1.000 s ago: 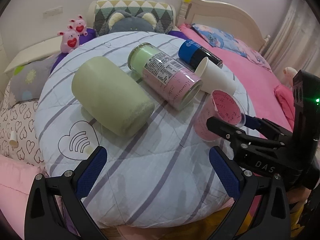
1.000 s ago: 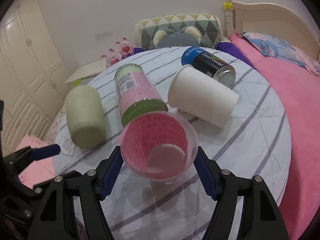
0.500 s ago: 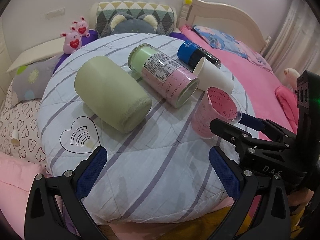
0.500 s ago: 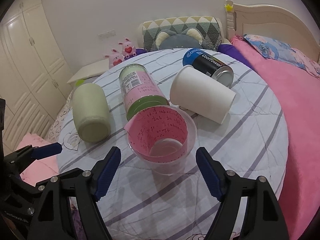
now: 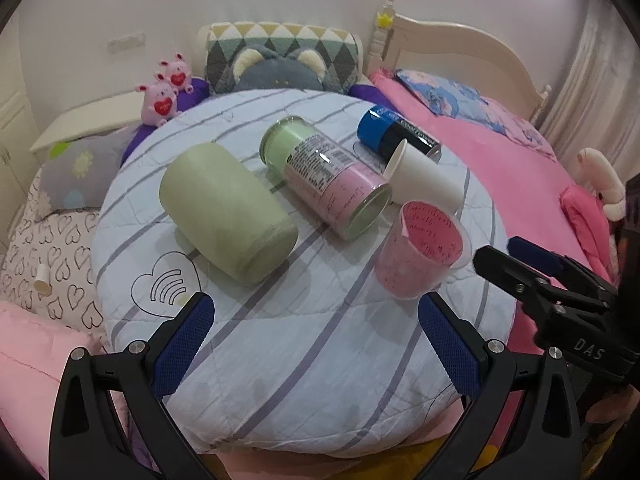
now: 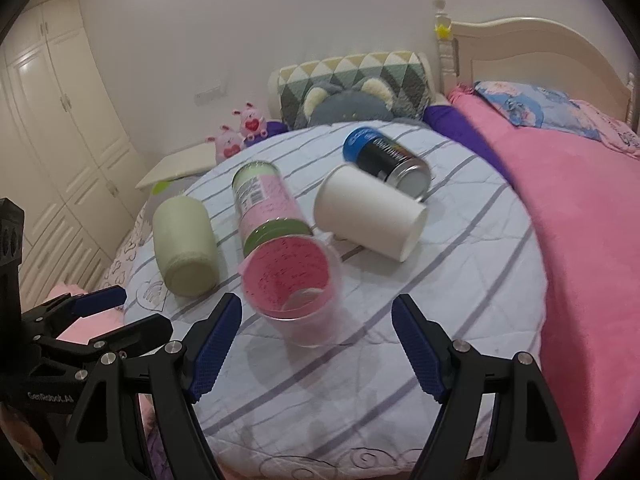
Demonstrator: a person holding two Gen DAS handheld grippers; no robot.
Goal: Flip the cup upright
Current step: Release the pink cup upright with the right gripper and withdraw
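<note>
Since a second ago our right gripper (image 6: 316,344) released and retreated, wide open, leaving the pink cup (image 6: 294,280) upright at frame centre; flipping seems finished, while our left gripper (image 5: 316,344) waits wide.

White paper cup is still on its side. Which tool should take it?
Right tool: open, and the white paper cup lies just ahead of it, behind the upright pink cup. Left tool faces the green tumbler, farther off.
</note>
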